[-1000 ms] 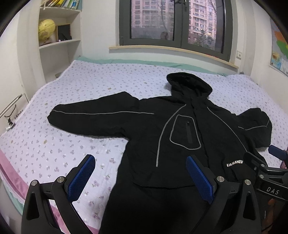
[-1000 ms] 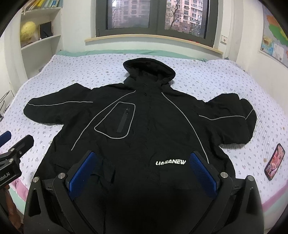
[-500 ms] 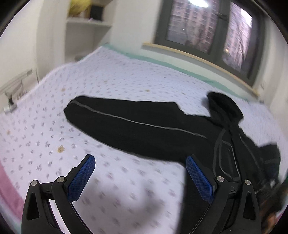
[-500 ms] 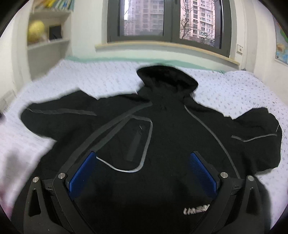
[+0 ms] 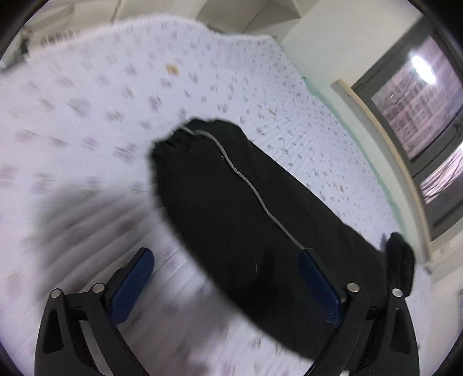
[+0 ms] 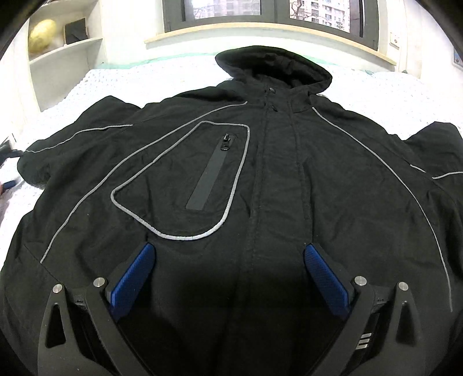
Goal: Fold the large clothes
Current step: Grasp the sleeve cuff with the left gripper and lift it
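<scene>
A black hooded jacket with grey piping lies spread flat, front up, on a flower-print bed sheet. My right gripper hovers low over the jacket's middle, below the chest pocket, open with nothing between its blue pads. In the left wrist view the jacket's sleeve stretches from the cuff toward the hood. My left gripper is open just above the sleeve, its right pad over the cloth. This view is blurred by motion.
A window with a wooden sill runs behind the bed's head. White shelves with a yellow globe stand at the far left. The tip of the other gripper shows at the right wrist view's left edge.
My left gripper swung left and down to the sleeve, close to the cuff. My right gripper moved forward and lower over the jacket's chest. Both stayed open.
</scene>
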The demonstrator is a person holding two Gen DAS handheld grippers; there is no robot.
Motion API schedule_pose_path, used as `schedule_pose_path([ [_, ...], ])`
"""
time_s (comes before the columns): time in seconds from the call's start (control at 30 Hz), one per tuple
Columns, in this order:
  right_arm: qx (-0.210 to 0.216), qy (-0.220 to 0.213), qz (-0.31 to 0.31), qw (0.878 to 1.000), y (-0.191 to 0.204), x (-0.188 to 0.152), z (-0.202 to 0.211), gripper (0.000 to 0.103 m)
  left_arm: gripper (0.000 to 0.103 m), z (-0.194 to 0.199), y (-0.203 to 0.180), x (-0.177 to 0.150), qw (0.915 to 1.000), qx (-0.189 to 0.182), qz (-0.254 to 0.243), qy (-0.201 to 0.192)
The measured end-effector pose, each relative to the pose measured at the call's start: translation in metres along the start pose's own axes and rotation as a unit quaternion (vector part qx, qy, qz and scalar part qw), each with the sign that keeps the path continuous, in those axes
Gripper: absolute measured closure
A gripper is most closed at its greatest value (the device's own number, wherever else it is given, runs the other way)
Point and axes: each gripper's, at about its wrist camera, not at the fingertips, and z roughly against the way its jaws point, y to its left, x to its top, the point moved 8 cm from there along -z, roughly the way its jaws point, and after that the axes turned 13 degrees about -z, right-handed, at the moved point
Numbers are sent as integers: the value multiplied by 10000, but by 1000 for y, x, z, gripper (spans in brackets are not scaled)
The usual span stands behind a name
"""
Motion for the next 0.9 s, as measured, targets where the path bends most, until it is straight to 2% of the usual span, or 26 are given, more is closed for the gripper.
schedule_pose_path([
  [0.03,-4,12,5,10000,-2,-1,2,0,13,-6,1,6,9999,84,-15,-104],
  [0.07,-23,19,25,10000,-1,-1,1,0,25,-8,-2,11,9996,55,-114,-250],
  [0.1,-38,19,39,10000,-1,-1,2,0,56,-10,-6,15,9993,-22,-215,-306],
  [0.13,-54,23,57,10000,-1,-1,2,0,76,-10,-9,13,9992,50,-239,-330],
  [0.2,-66,34,68,9999,0,0,1,0,86,3,-14,14,9972,-26,-296,-687],
  [0.3,-69,42,74,9999,0,0,1,0,86,31,-14,12,9923,295,-365,-1150],
  [0.43,-82,42,96,9999,-1,0,0,0,86,5,-4,0,9948,779,-448,-487],
  [0.47,-74,45,90,9999,-1,0,0,0,86,8,-9,0,9940,796,-546,-517],
  [0.57,-67,52,82,9999,-1,-1,0,0,87,41,-40,4,9914,477,-889,-828],
  [0.6,-67,52,79,9999,-1,0,0,0,87,51,-53,6,9894,426,-1035,-920],
  [0.67,-81,39,67,9999,-1,0,2,0,87,88,-100,9,9797,332,-1567,-1206],
  [0.77,-344,-254,-131,9990,-10,7,18,0,87,131,-170,-2,9666,-129,-2100,-1466],
  [0.83,-460,-440,-315,9975,-19,14,40,0,87,157,-239,-18,9520,-510,-2586,-1556],
  [0.9,-378,-424,-595,9966,-27,18,63,0,87,167,-291,-36,9399,-776,-2968,-1503],
])
